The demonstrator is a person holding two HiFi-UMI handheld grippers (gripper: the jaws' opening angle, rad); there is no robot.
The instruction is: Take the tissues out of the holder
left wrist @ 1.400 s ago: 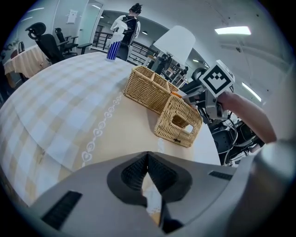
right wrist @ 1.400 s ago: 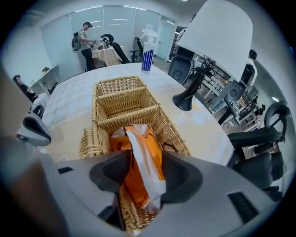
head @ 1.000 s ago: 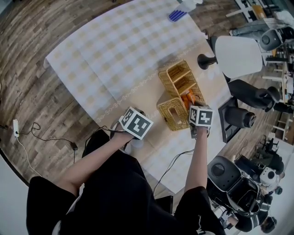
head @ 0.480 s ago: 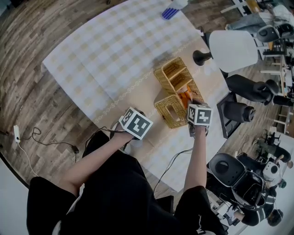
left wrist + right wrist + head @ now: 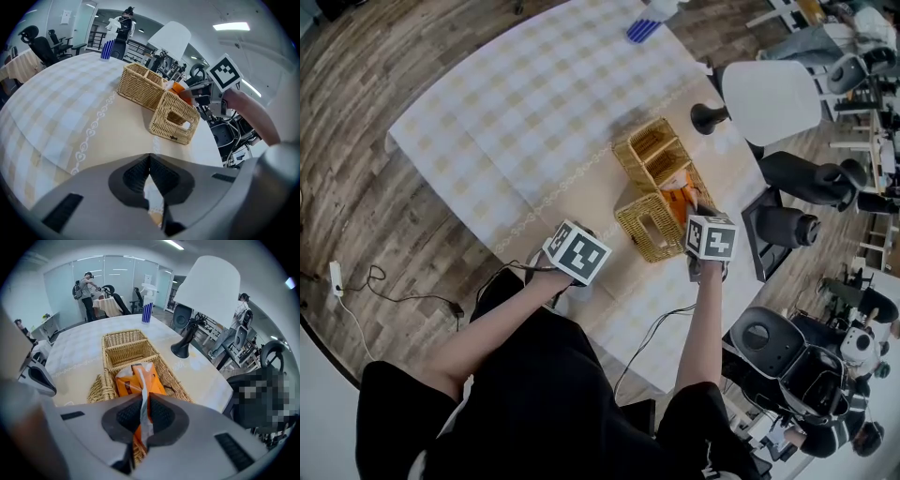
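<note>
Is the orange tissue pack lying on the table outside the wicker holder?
No, the orange tissue pack sits inside the wicker holder, its edge pinched by the right gripper.

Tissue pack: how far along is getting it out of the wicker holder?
Done: the slotted wicker cover lies beside the wicker holder. In hand: the right gripper is shut on the top seam of the orange tissue pack. Left: the pack sits in its compartment, not yet lifted out; the left gripper is shut, empty.
</note>
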